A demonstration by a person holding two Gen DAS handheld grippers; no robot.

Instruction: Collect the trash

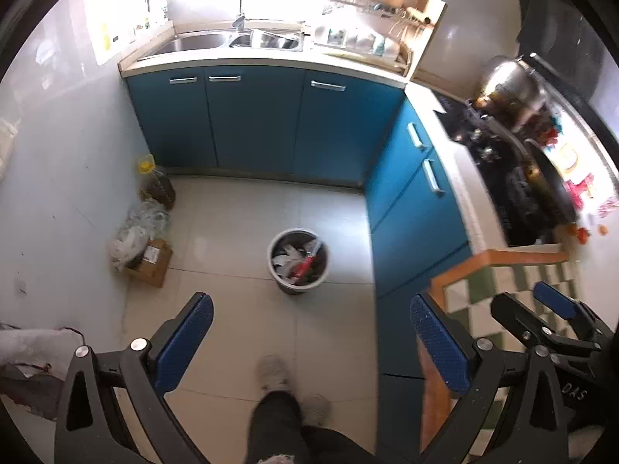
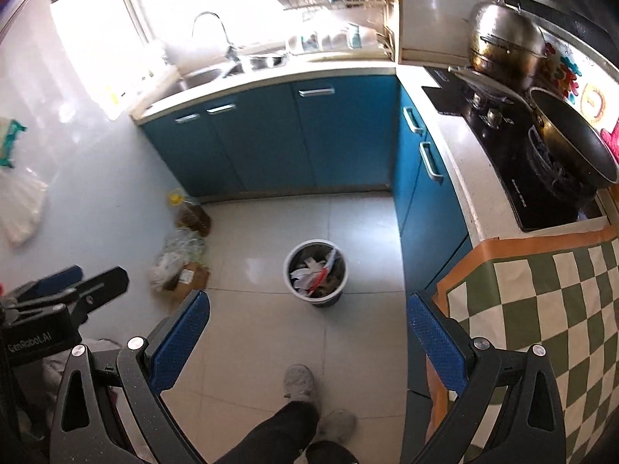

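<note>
Both tools hang high over the kitchen floor, jaws spread wide and gripping nothing: the left tool [image 1: 311, 342] and the right tool [image 2: 307, 338] side by side, each catching a glimpse of the other at its frame's edge. Below them, a dark trouser leg [image 2: 278, 429] and grey slippers [image 2: 300, 381] stand on the pale tiles.

Over at the left wall, clutter: a cardboard box [image 1: 151, 263] on the floor with crumpled clear plastic [image 1: 133, 234] heaped against it, and just behind, an oil jug [image 1: 156, 185] with a yellow cap tucked by the blue cabinets [image 1: 255, 123].

Centre floor, well apart from the box, stands the round bin [image 1: 298, 261], upright, holding white paper scraps and a red wrapper; in the right view the bin [image 2: 316, 272] sits straight ahead between the fingers.

Back along the wall, sink [image 1: 201, 42] and tap under a bright window. To the right, the surface [image 2: 464, 162] carries a black hob [image 2: 514, 178], a steel pot [image 2: 506, 42] and a dark wok [image 2: 572, 143]. Nearest right, a green-checked cloth [image 2: 541, 309] with an orange border.
</note>
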